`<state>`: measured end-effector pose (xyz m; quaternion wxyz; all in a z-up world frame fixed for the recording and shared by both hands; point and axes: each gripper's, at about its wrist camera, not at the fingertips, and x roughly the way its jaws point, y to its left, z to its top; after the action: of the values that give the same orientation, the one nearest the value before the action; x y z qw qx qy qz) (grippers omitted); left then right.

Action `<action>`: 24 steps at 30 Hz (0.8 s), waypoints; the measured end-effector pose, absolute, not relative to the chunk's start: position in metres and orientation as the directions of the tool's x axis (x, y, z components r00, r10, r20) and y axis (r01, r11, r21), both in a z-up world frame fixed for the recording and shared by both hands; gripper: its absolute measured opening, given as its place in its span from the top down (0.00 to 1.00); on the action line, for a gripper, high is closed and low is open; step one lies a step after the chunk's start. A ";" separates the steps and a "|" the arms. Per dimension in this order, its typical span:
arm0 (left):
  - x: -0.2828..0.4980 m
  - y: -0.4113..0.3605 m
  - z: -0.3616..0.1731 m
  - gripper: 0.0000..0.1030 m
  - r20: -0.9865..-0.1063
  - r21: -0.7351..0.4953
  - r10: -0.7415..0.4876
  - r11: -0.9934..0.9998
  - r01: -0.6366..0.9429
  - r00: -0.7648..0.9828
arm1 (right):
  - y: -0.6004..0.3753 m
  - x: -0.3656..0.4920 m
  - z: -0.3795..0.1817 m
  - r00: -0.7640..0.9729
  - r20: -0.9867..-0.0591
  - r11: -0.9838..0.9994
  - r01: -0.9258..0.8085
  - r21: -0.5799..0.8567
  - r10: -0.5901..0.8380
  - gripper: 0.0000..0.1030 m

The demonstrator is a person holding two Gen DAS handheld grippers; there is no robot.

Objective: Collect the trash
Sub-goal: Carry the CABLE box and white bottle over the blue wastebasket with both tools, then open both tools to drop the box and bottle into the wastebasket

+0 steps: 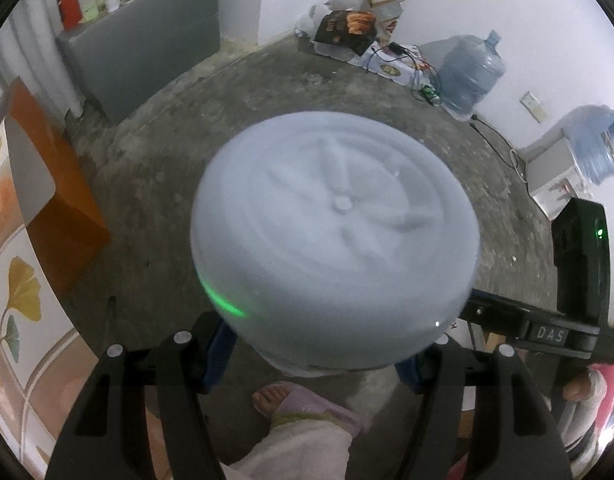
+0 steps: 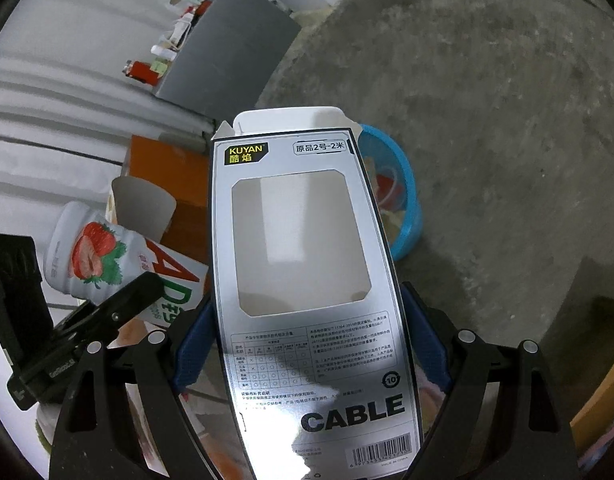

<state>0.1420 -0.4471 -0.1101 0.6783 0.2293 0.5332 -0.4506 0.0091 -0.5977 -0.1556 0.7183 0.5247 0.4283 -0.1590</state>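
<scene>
My left gripper (image 1: 313, 354) is shut on a white plastic bottle (image 1: 335, 240); its round base fills the middle of the left wrist view. The same strawberry-printed bottle (image 2: 107, 260) shows at the left of the right wrist view. My right gripper (image 2: 307, 340) is shut on an empty silver cable box (image 2: 303, 280) with a cut-out window, held flat between the blue pads (image 2: 191, 344). A blue trash bin (image 2: 395, 200) with scraps inside stands on the floor just behind the box's far end.
An orange box (image 2: 167, 172) stands to the left of the bin, also seen in the left wrist view (image 1: 55, 184). A grey cabinet (image 1: 147, 60), two water jugs (image 1: 471, 72) and cables lie along the walls. Bare concrete floor (image 2: 507, 120) lies ahead. My slippered foot (image 1: 303, 404) is below.
</scene>
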 end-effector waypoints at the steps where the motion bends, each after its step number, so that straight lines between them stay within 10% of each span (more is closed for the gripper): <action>1: 0.142 -0.450 -0.110 0.38 -0.931 -0.169 -0.364 0.495 0.852 0.027 | -0.599 0.010 -0.158 0.585 -0.779 0.391 0.679 0.622 0.225 0.22; 24: 0.187 -0.488 -0.128 0.27 -0.906 -0.211 -0.418 0.579 0.788 0.064 | -0.638 0.076 -0.237 0.561 -0.780 0.267 0.734 0.624 0.279 0.18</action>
<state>0.1874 -0.4880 -0.1284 0.7087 0.1725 0.5360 -0.4252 0.0759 -0.6377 -0.2373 0.6658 0.5806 0.4362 -0.1711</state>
